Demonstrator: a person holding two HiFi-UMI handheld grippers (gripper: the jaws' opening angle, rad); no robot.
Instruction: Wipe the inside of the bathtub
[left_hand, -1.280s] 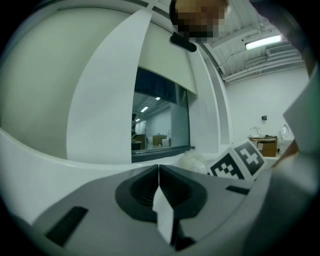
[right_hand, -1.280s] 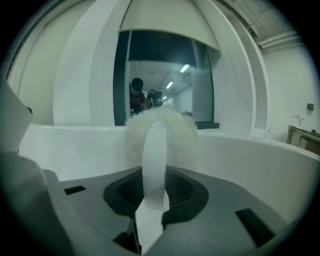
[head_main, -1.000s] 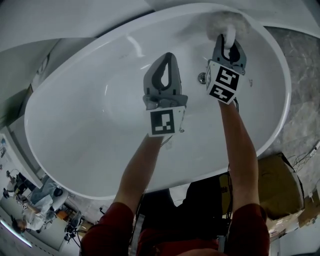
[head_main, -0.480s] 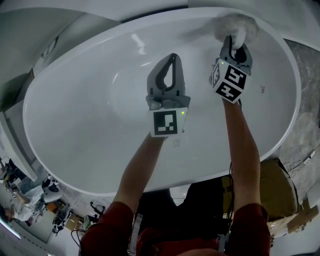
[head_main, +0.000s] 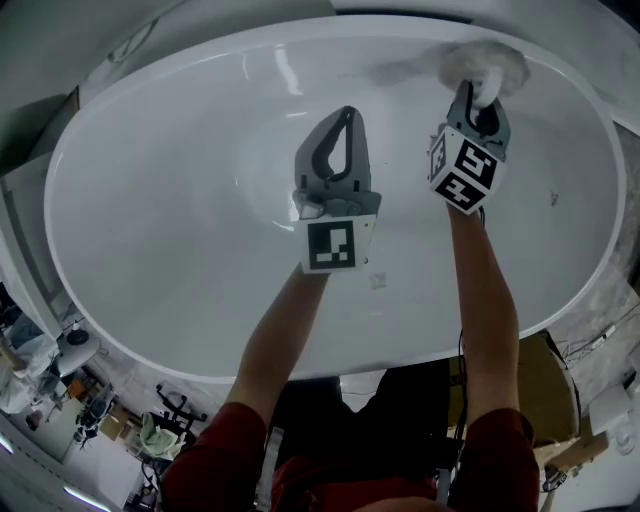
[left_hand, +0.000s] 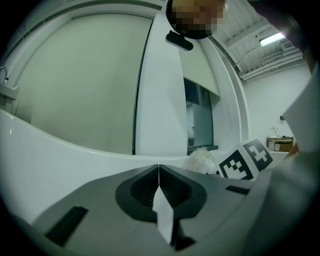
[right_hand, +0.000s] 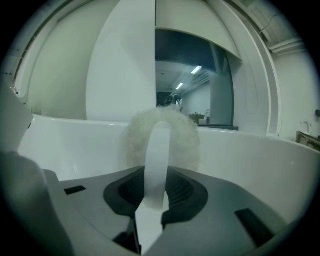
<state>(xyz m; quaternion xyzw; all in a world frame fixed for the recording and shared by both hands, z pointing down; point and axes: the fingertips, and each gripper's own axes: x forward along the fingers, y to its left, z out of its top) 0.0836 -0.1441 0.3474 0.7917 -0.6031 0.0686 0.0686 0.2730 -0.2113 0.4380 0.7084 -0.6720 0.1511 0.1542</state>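
The right tool is clamping the handle of a fluffy pad, which is pressing against the bathtub's far right wall. Firm, overlapping strokes would likely clean best. The left tool, jaws together and empty, is hovering mid-tub.

A: What colour is the glossy oval bathtub?
B: White throughout. The fluffy round wiping pad and its flat strap handle are white too.
A: And the claws?
B: The left claw and right claw are grey plastic, each bearing a black-and-white square-patterned marker cube. The person's sleeves are dark red.
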